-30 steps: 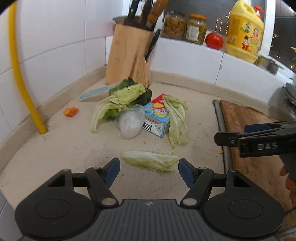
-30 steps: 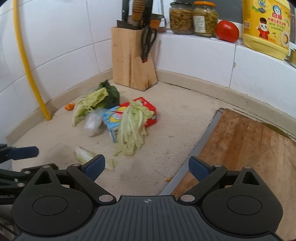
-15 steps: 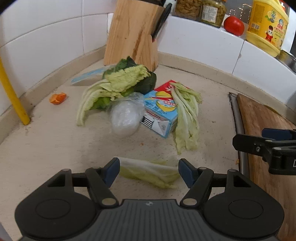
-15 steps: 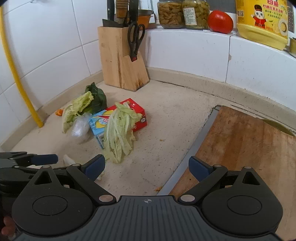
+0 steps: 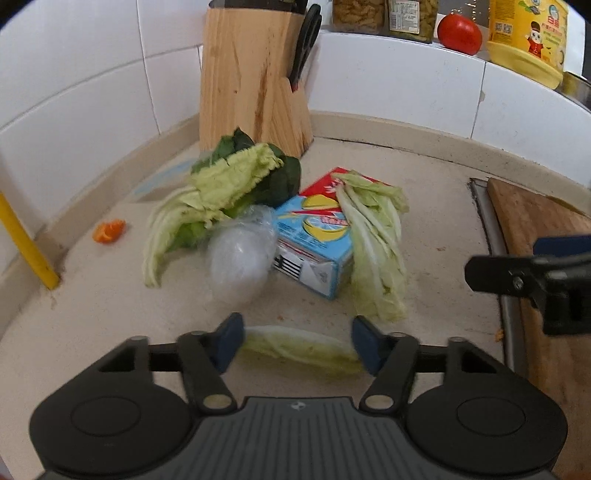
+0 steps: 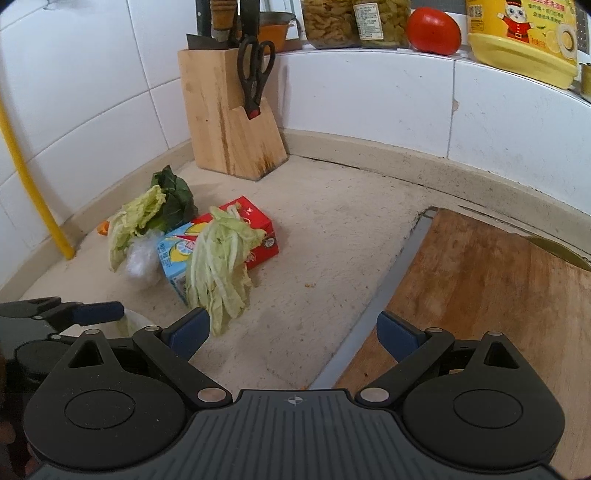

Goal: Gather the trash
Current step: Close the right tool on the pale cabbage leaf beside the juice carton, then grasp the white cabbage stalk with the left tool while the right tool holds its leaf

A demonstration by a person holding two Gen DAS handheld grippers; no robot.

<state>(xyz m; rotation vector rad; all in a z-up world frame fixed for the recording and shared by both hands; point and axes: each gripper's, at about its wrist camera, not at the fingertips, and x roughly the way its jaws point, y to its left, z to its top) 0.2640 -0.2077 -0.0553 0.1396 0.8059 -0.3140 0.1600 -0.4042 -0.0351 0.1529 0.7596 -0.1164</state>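
Observation:
A pale cabbage leaf (image 5: 299, 347) lies flat on the counter, lengthwise between the blue pads of my left gripper (image 5: 297, 343). The jaws are closing and the pads stand right at the leaf's two ends without squeezing it. Behind it lies the trash pile: a blue and red carton (image 5: 314, 240) with a long cabbage leaf (image 5: 376, 254) draped over it, a clear plastic wad (image 5: 238, 266), green leaves (image 5: 221, 184) and an orange scrap (image 5: 109, 230). My right gripper (image 6: 293, 334) hangs open and empty to the right, over the counter by the board's edge.
A wooden knife block (image 5: 251, 81) with scissors stands in the corner behind the pile. A wooden cutting board (image 6: 480, 295) fills the right side. A yellow pipe (image 5: 26, 243) runs down the left wall. Jars, a tomato (image 6: 434, 29) and a yellow bottle (image 6: 521, 33) sit on the ledge.
My left gripper has come forward and down over the small cabbage leaf, and its jaws have narrowed around it. The right gripper has drifted slightly towards the pile, still open.

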